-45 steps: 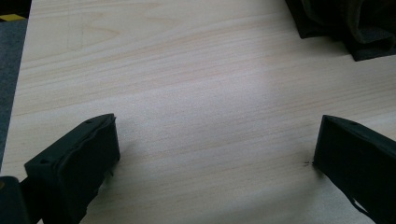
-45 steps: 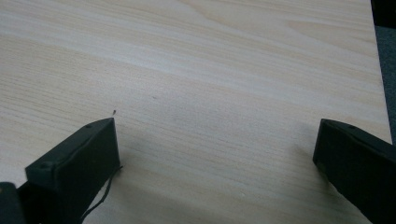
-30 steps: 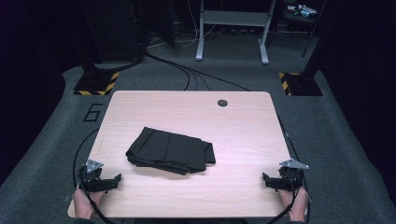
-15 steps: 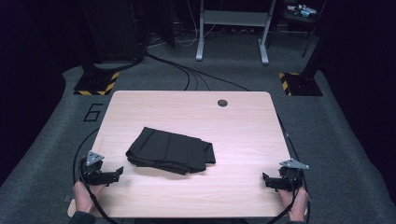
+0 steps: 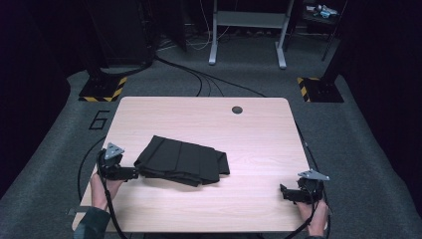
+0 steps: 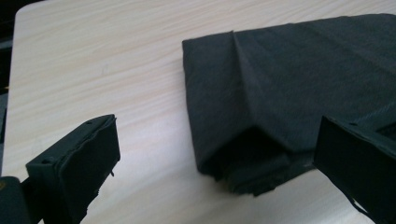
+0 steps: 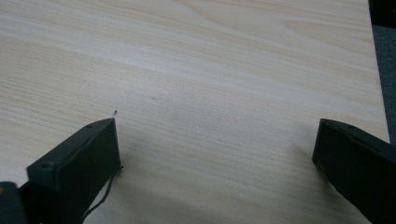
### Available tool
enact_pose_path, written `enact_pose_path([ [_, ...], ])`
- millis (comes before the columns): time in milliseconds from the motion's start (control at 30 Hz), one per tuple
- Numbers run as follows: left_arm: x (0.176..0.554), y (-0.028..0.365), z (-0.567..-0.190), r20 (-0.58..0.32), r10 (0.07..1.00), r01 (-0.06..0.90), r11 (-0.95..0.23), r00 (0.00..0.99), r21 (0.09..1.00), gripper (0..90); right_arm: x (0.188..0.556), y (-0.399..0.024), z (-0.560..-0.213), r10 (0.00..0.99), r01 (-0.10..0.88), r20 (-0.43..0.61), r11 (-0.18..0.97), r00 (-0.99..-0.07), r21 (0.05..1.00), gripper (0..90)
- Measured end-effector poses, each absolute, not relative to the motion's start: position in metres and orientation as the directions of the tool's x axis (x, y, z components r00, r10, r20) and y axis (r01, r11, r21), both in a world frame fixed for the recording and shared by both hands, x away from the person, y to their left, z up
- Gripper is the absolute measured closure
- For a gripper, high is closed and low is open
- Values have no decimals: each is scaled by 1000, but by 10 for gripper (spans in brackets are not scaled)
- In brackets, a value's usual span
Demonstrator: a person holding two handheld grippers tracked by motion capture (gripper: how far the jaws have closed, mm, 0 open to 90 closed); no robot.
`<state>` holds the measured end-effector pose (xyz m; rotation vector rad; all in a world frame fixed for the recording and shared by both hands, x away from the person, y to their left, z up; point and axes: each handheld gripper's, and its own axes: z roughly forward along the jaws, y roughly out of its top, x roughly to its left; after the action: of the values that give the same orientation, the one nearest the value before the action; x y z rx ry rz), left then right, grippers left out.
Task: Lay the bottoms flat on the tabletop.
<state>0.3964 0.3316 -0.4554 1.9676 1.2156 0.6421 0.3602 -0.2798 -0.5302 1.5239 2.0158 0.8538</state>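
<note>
A folded black cloth [image 5: 182, 161] lies on the light wood table [image 5: 249, 139], left of its middle. My left gripper [image 5: 133, 173] is at the cloth's left corner, open. In the left gripper view the cloth's folded corner [image 6: 261, 140] sits between the wide-apart jaws, near the right one, with several layers showing at the edge. My right gripper [image 5: 284, 193] rests near the table's front right edge, open, with bare wood [image 7: 215, 140] between its jaws.
A round cable hole [image 5: 237, 109] is in the table near its far edge. Cables [image 5: 84, 169] trail off the table's left side. Black stands with striped bases [image 5: 102, 89] and a desk frame [image 5: 246, 35] stand on the grey floor beyond.
My left gripper has moved up and to the right from the front left edge until its jaws reach the cloth's left corner. The right gripper has stayed put.
</note>
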Motion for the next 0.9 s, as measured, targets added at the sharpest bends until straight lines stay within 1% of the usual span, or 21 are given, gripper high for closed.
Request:
enact_pose_path([
  [33, 401, 327, -455, 41, 900, 530, -292, 434, 796, 1, 360, -280, -530, 962, 670, 0, 190, -273, 718, 1],
  [267, 428, 309, -456, 21, 882, 547, -311, 471, 777, 3, 360, -280, -530, 962, 669, -1, 190, -272, 718, 3],
  [367, 441, 300, -464, 37, 868, 572, -358, 495, 738, 9, 360, -280, -530, 963, 670, 2, 186, -269, 719, 4],
  [467, 451, 294, -478, 22, 856, 611, -386, 516, 691, 9, 360, -280, -530, 962, 669, -1, 189, -272, 719, 4],
  [567, 454, 290, -488, -19, 854, 630, -368, 520, 684, 15, 360, -280, -530, 963, 670, 2, 185, -269, 719, 4],
  [633, 453, 288, -489, -28, 853, 635, -367, 522, 680, 19, 360, -280, -530, 963, 670, 2, 185, -268, 719, 4],
  [733, 450, 283, -492, -18, 853, 629, -370, 522, 684, 23, 360, -280, -530, 963, 670, 0, 188, -271, 718, 4],
  [767, 449, 281, -494, -19, 861, 627, -356, 509, 693, 22, 360, -280, -530, 963, 669, 0, 188, -271, 719, 4],
  [800, 449, 281, -492, -9, 853, 628, -377, 522, 680, 22, 360, -280, -530, 963, 670, 0, 188, -270, 719, 4],
  [833, 448, 279, -493, -27, 861, 636, -355, 508, 685, 22, 360, -280, -530, 963, 670, 0, 188, -270, 719, 4],
  [900, 448, 277, -493, -28, 858, 638, -358, 513, 682, 22, 360, -280, -530, 963, 670, 0, 188, -270, 718, 4],
])
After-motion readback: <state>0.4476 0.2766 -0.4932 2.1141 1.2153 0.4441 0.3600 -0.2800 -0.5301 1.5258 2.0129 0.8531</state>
